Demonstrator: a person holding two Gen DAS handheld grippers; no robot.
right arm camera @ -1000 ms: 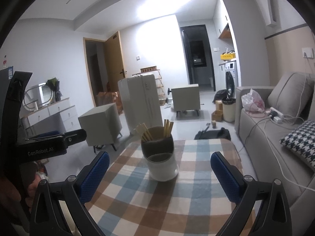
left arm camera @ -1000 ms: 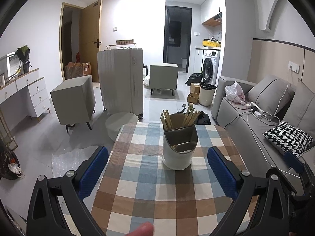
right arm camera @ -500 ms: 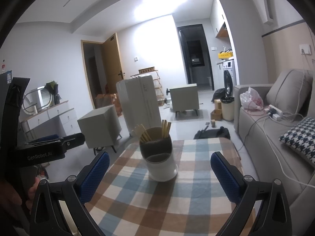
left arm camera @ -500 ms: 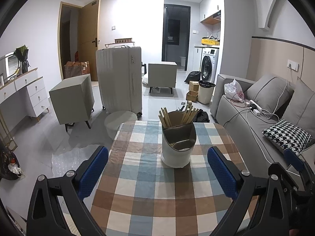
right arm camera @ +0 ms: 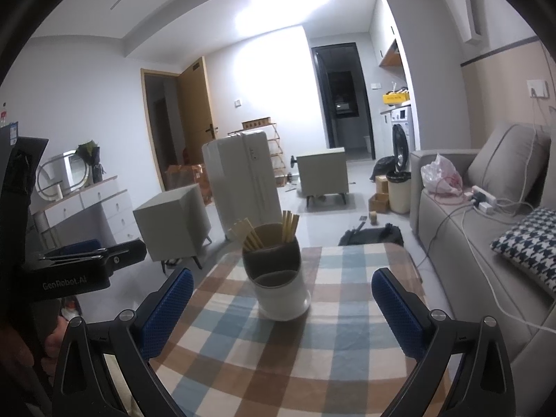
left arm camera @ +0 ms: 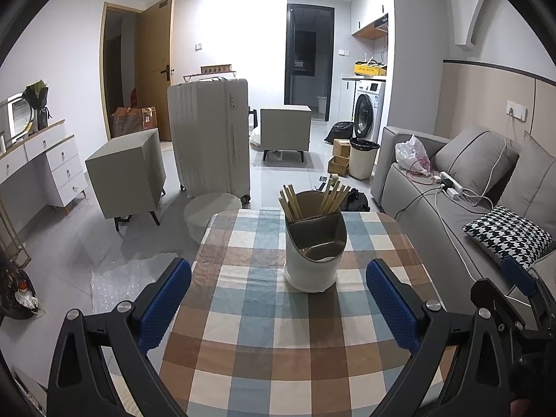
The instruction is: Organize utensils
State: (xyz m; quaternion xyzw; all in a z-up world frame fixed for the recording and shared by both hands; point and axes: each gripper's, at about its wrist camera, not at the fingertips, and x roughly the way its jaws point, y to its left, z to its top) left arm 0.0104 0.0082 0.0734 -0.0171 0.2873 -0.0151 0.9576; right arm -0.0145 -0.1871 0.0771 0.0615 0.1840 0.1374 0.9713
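Observation:
A white utensil holder with grey inner compartments stands on the checked tablecloth, toward the far end. Wooden chopsticks stick out of its back left compartment and more out of the back right. It also shows in the right wrist view, with chopsticks. My left gripper is open and empty, above the table short of the holder. My right gripper is open and empty, also short of the holder. The left gripper's body shows at the left of the right wrist view.
A grey sofa with a houndstooth cushion runs along the table's right side. Beyond the table's far edge stand a round stool, a suitcase and two cabinets. Floor lies to the left.
Both views have tilted and pulled back slightly, so the holder sits a little farther and lower in frame. A fingertip seen at the bottom edge one second ago is gone.

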